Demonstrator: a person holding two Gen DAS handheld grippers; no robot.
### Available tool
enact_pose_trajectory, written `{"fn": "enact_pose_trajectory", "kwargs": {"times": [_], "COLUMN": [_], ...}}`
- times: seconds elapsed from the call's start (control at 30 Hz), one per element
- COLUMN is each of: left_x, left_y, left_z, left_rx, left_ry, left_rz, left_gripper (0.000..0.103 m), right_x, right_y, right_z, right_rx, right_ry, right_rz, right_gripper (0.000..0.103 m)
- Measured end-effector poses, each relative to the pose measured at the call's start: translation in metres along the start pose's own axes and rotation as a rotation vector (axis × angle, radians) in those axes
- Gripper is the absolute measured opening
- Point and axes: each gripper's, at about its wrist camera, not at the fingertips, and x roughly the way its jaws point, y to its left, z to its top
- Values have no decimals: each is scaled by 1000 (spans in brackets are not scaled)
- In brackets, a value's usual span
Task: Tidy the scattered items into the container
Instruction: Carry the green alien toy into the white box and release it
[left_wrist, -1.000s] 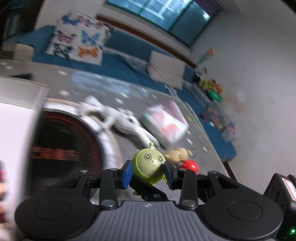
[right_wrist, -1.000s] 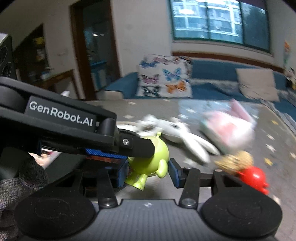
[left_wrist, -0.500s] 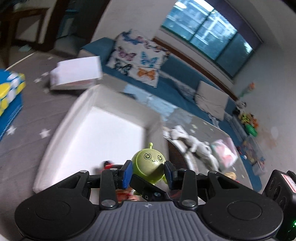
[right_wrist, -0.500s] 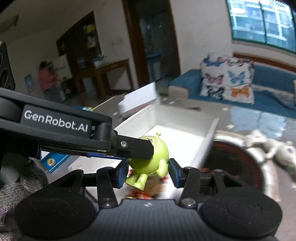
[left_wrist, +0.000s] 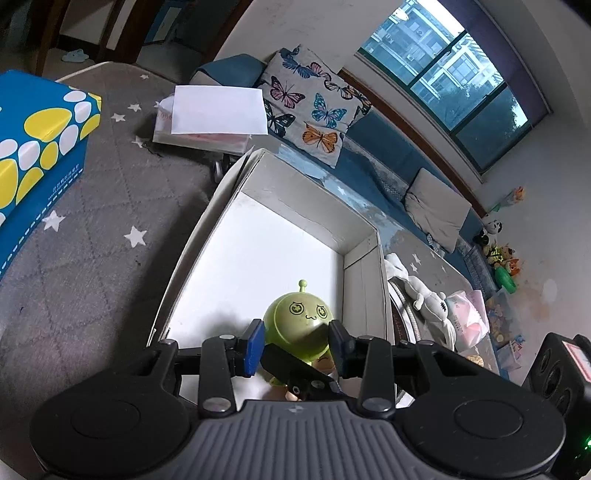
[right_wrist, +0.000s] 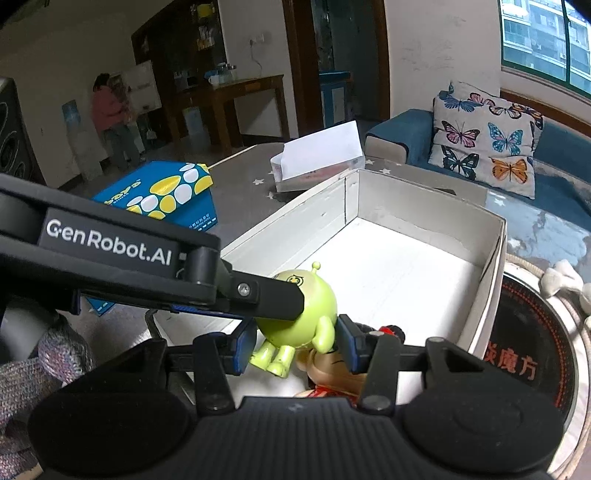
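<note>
A green round alien toy hangs low over the near end of the white open box. My left gripper is shut on its body, a blue pad on each side. In the right wrist view the same toy sits between the pads of my right gripper, shut on it too, while the left gripper's black finger crosses from the left onto the toy's head. A tan and red figure lies in the white box just beneath the toy.
A blue box with yellow spots stands left of the white box, a white paper-topped case behind it. On the right lie a dark round disc with a rope rim, a white plush and a pink packet. A person stands far back.
Both grippers carried the green toy together from above the round disc and the plush across to above the white box, then a little lower into its near end. Neither grip changed.
</note>
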Motion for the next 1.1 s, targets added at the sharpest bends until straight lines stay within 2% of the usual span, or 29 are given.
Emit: {"fn": "enact_pose_trajectory", "kwargs": {"times": [0.27, 0.67, 1.1], "left_x": [0, -4, -8], "left_y": [7, 15, 19], "left_z": [0, 0, 1], "left_rx": [-9, -17, -21], "left_ry": [6, 7, 13], "left_rz": [22, 54, 64], "left_gripper": [40, 40, 40], "right_x": [14, 26, 36], "right_y": [8, 17, 14], "right_z": [7, 12, 6], "right_rx": [-70, -130, -111], "right_ry": [12, 43, 90], "right_rz": [-19, -1, 14], "right_gripper": [47, 47, 48]}}
